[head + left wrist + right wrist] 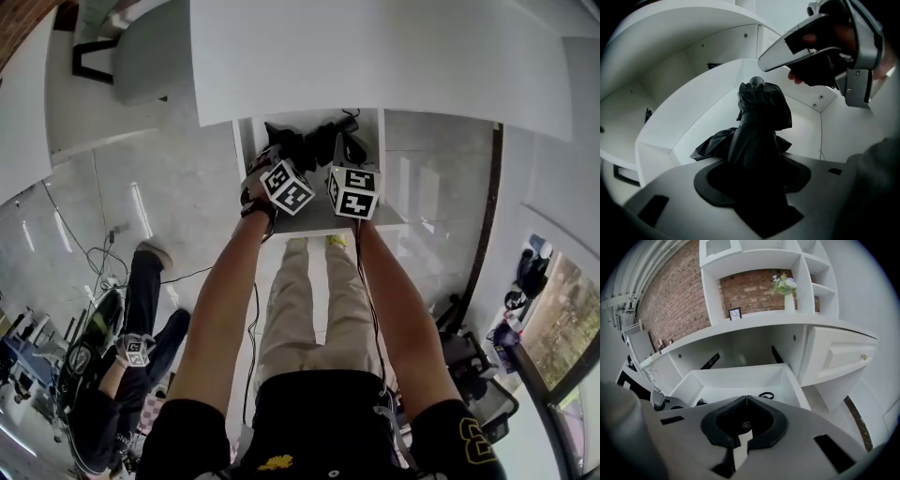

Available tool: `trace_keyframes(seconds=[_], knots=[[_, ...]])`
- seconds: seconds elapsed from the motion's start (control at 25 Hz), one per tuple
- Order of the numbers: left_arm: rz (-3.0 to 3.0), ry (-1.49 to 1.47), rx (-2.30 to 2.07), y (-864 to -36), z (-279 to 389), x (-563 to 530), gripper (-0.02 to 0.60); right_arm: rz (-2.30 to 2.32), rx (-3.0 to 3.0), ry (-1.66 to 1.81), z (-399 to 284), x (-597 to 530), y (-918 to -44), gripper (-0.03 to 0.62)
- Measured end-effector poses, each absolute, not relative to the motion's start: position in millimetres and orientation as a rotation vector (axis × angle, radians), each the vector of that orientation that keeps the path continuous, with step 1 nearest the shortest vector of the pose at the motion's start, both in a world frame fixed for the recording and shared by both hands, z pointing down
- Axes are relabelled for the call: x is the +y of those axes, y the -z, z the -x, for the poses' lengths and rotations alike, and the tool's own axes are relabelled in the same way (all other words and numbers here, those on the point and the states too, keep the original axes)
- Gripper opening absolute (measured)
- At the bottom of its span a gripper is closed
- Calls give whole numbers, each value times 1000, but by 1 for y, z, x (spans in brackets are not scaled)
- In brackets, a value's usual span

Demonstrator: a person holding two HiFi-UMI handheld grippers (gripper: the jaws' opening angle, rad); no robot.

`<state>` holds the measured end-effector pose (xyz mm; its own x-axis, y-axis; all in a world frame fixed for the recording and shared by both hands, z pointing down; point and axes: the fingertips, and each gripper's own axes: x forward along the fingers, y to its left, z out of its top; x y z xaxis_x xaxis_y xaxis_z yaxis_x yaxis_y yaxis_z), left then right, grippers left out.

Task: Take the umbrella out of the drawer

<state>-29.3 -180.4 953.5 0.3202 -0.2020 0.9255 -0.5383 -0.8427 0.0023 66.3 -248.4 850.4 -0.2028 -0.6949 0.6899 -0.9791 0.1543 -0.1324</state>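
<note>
Over the open drawer both grippers hung together, and the action was all on the left! Down inside the drawer lay the black umbrella, its loose cloth bunched up. The left gripper pointed steeply into the drawer with its jaws part-way in and the cloth filling the gap between the pads. It looked like a grip, taken low so the bundle could be lifted straight up past the drawer walls. The right gripper hovered above the drawer's front edge, tips touching and nothing between them, probably held clear to leave the lift open.

The exact line where pads met cloth was lost in the dark, so how firm that hold was I could only judge. The umbrella's far end showed only as a rounded knob behind the folds. A small black loop lay on the drawer floor; what it belonged to I couldn't tell.
</note>
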Motion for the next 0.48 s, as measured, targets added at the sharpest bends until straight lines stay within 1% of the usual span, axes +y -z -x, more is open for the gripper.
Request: trace_keyframes(seconds=[0.2, 0.4, 0.48], knots=[[-2282, -1500, -634, -942, 34, -173, 241, -1643, -1929, -827, -83, -251, -833, 25], [-2327, -1577, -665, -916, 38, -176, 239, -1706, -1889, -839, -102, -251, -814, 25], [-2333, -1550, -660, -910, 35, -172, 239, -1712, -1879, -832, -107, -249, -805, 25]])
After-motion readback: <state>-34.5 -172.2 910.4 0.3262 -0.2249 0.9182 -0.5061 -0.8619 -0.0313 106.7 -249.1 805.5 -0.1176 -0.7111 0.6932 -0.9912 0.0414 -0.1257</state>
